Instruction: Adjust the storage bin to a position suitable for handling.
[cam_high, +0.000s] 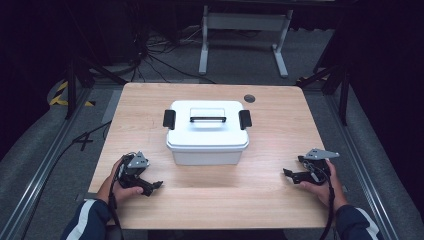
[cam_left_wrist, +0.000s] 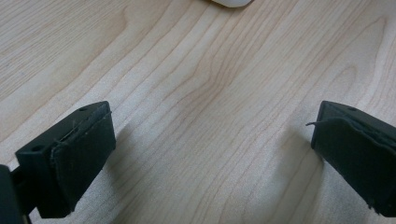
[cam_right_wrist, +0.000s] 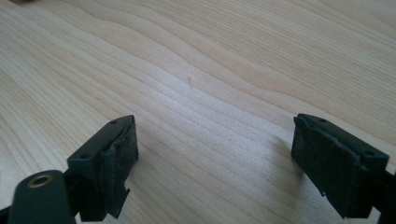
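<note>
The left gripper (cam_high: 150, 186) rests low on the near left part of the worktop (cam_high: 280, 150), held in the person's left hand (cam_high: 120, 187), with the forearm coming in from the bottom edge in a dark sleeve with a white stripe. It points inward toward the middle of the worktop. In the left gripper view its jaws stand wide apart with nothing but bare wood grain between them. The right gripper (cam_high: 290, 174) lies on the near right part of the worktop in the right hand (cam_high: 322, 187), also aimed inward, its grey three-cornered plate on top. In the right gripper view its jaws are spread just as wide and hold nothing.

Between the two, farther back at the middle of the worktop, stands a white plastic box (cam_high: 207, 132), well apart from both grippers. Its lid is on, with a black latch at each end and a handle lying flat across the top.
</note>
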